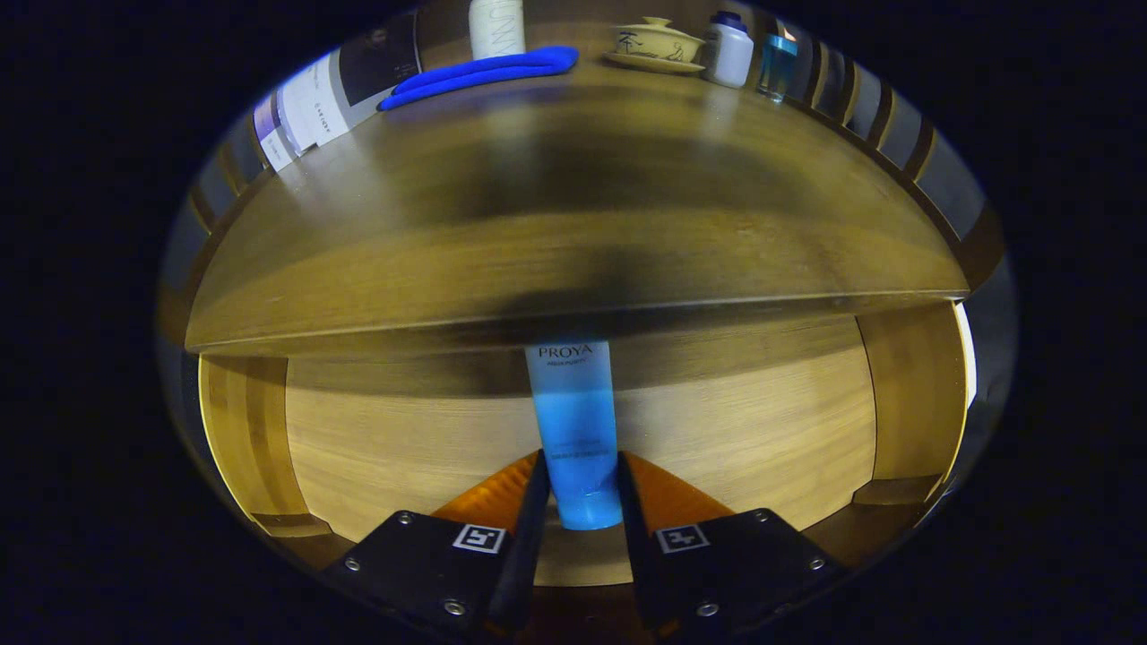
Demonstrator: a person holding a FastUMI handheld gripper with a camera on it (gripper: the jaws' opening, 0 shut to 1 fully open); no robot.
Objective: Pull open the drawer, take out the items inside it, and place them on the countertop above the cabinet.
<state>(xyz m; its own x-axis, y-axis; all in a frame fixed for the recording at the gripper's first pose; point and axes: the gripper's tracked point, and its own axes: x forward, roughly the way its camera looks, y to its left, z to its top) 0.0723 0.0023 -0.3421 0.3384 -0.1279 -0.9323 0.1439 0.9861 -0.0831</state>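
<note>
Inside the open drawer (403,448), the hand-held gripper (581,488) clamps a blue tube (573,421) lengthwise, cap nearest.

My gripper (581,488): jaws clamped on a blue tube (574,430), one on each side, cap end toward me. Tube sits over the open drawer (403,448), its top reaching under the bench (573,224) edge. On the bench, far side: blue cloth (479,73), white bottle (496,27), lidded teacup on saucer (657,43), white jar with blue cap (728,49), small blue glass bottle (778,64).
</note>
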